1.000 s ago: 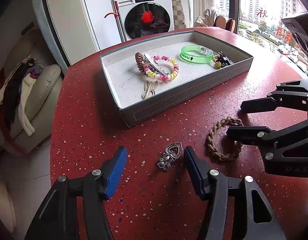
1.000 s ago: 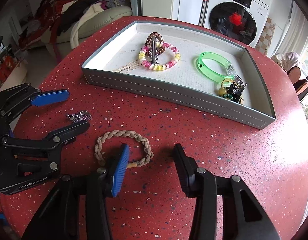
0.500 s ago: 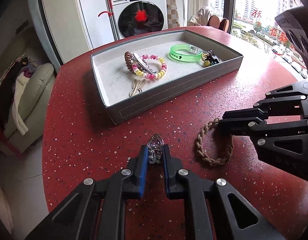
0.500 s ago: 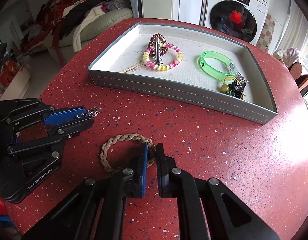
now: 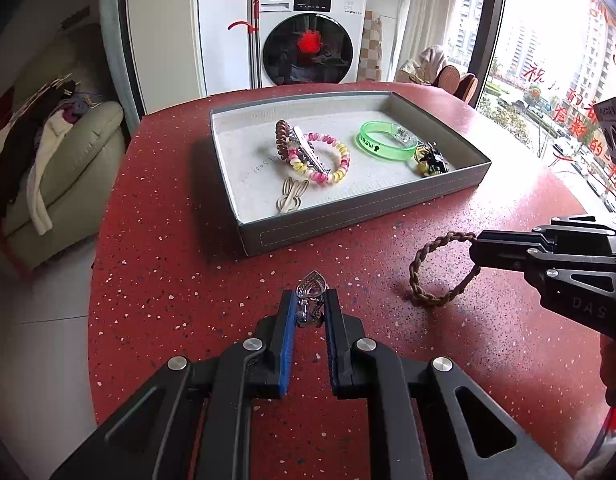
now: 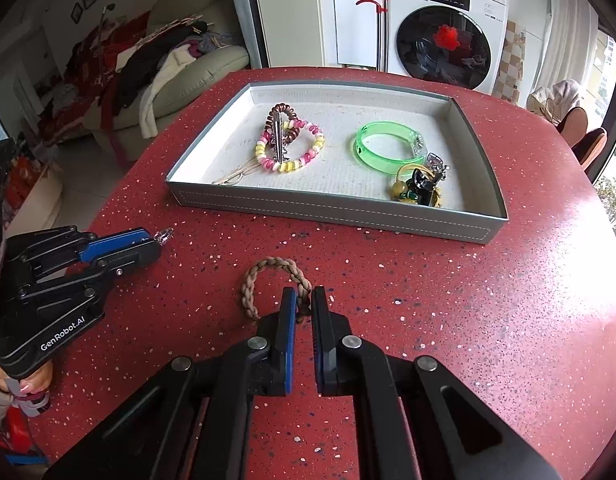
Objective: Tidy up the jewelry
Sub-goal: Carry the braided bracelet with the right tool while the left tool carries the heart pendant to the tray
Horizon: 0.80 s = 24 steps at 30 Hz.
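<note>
While most of the jewelry already lies in the tray, I count two pieces outside it, and I have one in each gripper. My left gripper, at the bottom centre of the left view, is nearly closed on the silver pendant; its heart-shaped top pokes out past the fingertips, over the red table short of the tray's near wall. My right gripper, at the bottom centre of the right view, is pinched down to a narrow gap on the near side of the braided band, whose loop hangs or lies forward of the tips; I cannot tell whether it is clear of the table.

Inside the tray, upper middle of both views, I see the pink-and-yellow coil bracelet with a brown coil tie and a metal clip across it, a pale rabbit-shaped pin near the front wall, a green bangle to the right, and a dark cluster of small pieces in the right corner.

By my reading, the picking is done for the last two items; what is left is carrying both over the near wall and letting go inside.
</note>
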Each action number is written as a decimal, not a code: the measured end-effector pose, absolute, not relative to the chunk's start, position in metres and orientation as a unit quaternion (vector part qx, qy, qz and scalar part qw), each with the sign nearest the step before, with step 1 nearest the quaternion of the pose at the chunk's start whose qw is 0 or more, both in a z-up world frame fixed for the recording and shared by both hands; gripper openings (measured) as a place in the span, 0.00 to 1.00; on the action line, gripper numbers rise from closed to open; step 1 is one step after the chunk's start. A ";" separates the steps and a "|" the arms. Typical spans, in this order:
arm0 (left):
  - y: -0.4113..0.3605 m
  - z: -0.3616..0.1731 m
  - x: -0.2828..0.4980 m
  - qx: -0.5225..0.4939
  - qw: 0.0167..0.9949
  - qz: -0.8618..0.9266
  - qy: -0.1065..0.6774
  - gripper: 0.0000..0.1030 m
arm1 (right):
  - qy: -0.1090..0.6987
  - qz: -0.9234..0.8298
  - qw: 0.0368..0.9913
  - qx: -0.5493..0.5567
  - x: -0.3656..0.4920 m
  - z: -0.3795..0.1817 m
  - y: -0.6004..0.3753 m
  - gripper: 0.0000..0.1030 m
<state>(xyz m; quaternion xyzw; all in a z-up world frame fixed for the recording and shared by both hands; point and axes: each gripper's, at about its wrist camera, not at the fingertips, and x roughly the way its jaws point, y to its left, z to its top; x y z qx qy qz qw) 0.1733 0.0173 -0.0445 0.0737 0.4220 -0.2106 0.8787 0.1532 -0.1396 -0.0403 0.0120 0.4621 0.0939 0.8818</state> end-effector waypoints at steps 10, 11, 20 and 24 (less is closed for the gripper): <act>0.013 -0.026 0.177 0.048 0.886 -0.204 0.413 0.32 | 0.443 0.089 0.892 0.033 0.153 -0.025 -0.161 0.07; 0.012 -0.024 0.178 0.046 0.887 -0.204 0.412 0.32 | 0.441 0.088 0.893 0.034 0.154 -0.023 -0.163 0.07; 0.001 -0.009 0.190 0.037 0.891 -0.201 0.404 0.32 | 0.421 0.084 0.902 0.044 0.166 -0.005 -0.180 0.07; -0.006 -0.003 0.199 0.038 0.893 -0.201 0.401 0.32 | 0.413 0.083 0.906 0.050 0.178 0.004 -0.187 0.07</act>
